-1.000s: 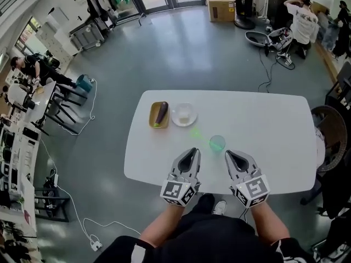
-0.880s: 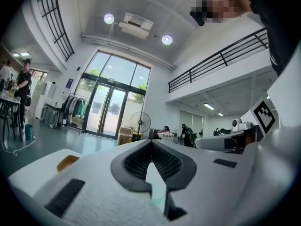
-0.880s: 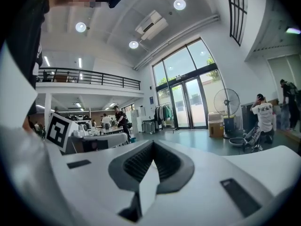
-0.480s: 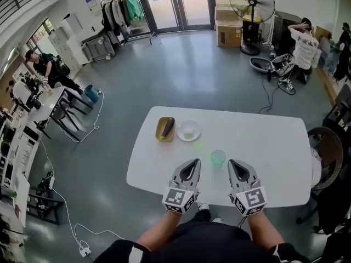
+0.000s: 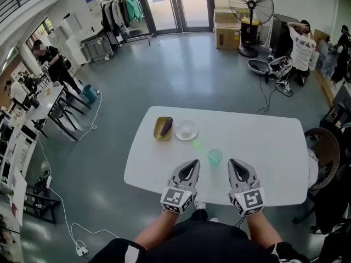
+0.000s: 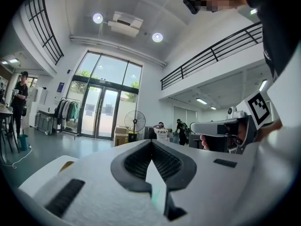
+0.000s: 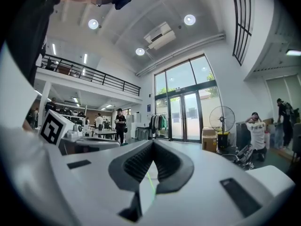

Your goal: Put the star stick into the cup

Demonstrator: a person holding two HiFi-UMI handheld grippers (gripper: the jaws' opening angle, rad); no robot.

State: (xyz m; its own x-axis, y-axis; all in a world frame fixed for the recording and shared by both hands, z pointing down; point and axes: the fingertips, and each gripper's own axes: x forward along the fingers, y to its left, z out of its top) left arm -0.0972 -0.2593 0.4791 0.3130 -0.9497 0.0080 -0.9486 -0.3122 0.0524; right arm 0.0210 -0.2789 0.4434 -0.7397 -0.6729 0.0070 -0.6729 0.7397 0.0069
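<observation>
A translucent green cup (image 5: 215, 156) stands upright on the white table (image 5: 263, 141), just beyond and between my two grippers. The star stick (image 5: 196, 144), a small pale green shape, lies flat on the table to the cup's far left, apart from it. My left gripper (image 5: 192, 164) hovers over the table's front edge, jaws shut with nothing between them (image 6: 151, 145). At the same height to its right, my right gripper (image 5: 235, 164) is also shut and holds nothing (image 7: 153, 143). Neither gripper touches the cup or the stick.
A yellow tray (image 5: 159, 133) with a dark eggplant (image 5: 165, 126) sits at the table's far left, with a white plate (image 5: 186, 130) beside it. A wicker chair (image 5: 323, 147) stands at the table's right end. A standing fan (image 5: 251, 7) and people are far off.
The head view has shifted, so the table sits a little differently in the frame. Both grippers stay shut near the front edge. The cup and the stick have not moved.
</observation>
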